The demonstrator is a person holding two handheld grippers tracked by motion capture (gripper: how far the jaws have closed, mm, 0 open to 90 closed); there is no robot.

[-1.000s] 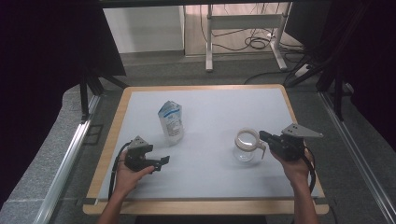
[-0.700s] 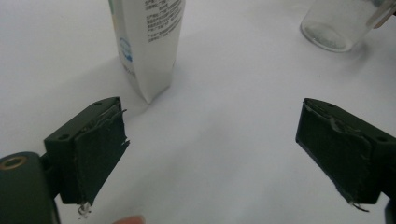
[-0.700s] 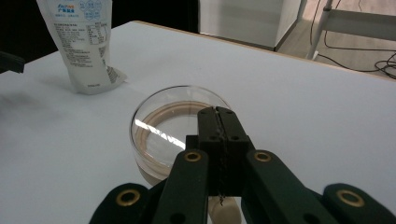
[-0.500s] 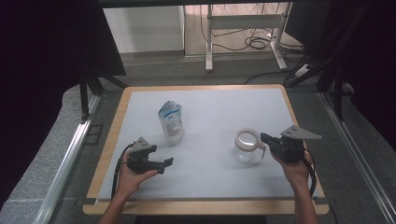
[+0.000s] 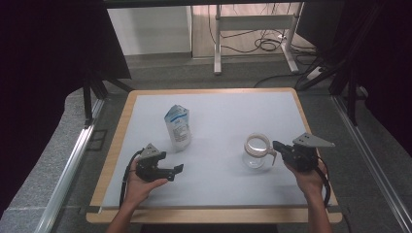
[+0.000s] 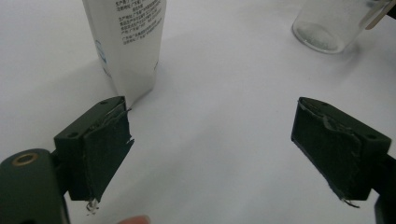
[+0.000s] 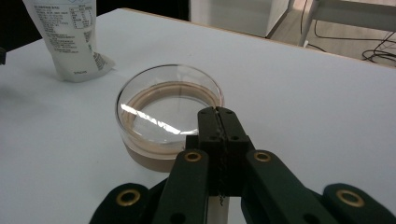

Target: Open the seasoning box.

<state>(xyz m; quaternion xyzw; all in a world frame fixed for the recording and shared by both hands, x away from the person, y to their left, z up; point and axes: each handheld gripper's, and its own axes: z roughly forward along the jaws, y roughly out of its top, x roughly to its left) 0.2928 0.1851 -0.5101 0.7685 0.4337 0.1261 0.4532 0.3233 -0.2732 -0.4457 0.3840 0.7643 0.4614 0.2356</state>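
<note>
A white pouch with blue print point(image 5: 178, 127) stands upright left of the middle of the white table point(image 5: 218, 184). In the left gripper view the pouch point(image 6: 128, 42) rises just beyond the left jaw. My left gripper point(image 5: 174, 170) is open and empty and hangs low over the table, near the pouch. A clear glass jar point(image 5: 255, 150) with a tan ring inside stands to the right. A thin tan handle point(image 5: 271, 154) juts from its rim. My right gripper point(image 7: 217, 112) has its jaws pressed together at the jar's point(image 7: 168, 109) near rim, pinching that handle.
The table has a wooden rim point(image 5: 121, 126) all round. Metal rails point(image 5: 73, 160) run along both sides. Beyond the far edge are a stand's legs point(image 5: 252, 53) and cables on the floor. Dark curtains hang to the left and right.
My left gripper has shifted slightly toward the near edge and turned a little. The right gripper, jar and pouch have kept still.
</note>
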